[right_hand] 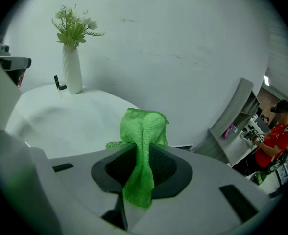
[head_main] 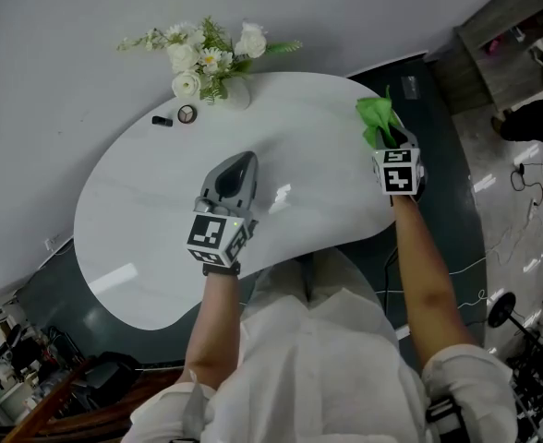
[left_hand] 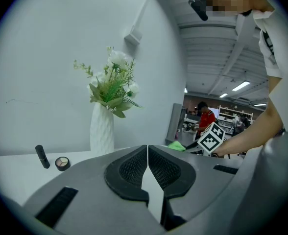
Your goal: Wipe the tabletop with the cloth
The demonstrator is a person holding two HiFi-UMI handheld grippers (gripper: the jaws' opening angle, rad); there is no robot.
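Observation:
A bright green cloth (head_main: pixel 377 118) (right_hand: pixel 143 141) is pinched between the jaws of my right gripper (head_main: pixel 389 137) (right_hand: pixel 145 151), bunched up and sticking out past the tips. It hangs over the right end of the white tabletop (head_main: pixel 161 220), near the edge. My left gripper (head_main: pixel 237 169) (left_hand: pixel 147 153) is over the middle of the table, jaws pressed together with nothing between them. In the left gripper view the right gripper's marker cube (left_hand: pixel 211 138) and the cloth (left_hand: pixel 176 145) show at the right.
A white vase of white flowers (head_main: pixel 211 58) (left_hand: pixel 102 126) (right_hand: pixel 72 72) stands at the table's far edge. Beside it lie a small black tube (head_main: pixel 162 121) (left_hand: pixel 42 156) and a round compact (head_main: pixel 187 113) (left_hand: pixel 62 163). A grey wall runs behind the table; dark floor and cables lie to the right.

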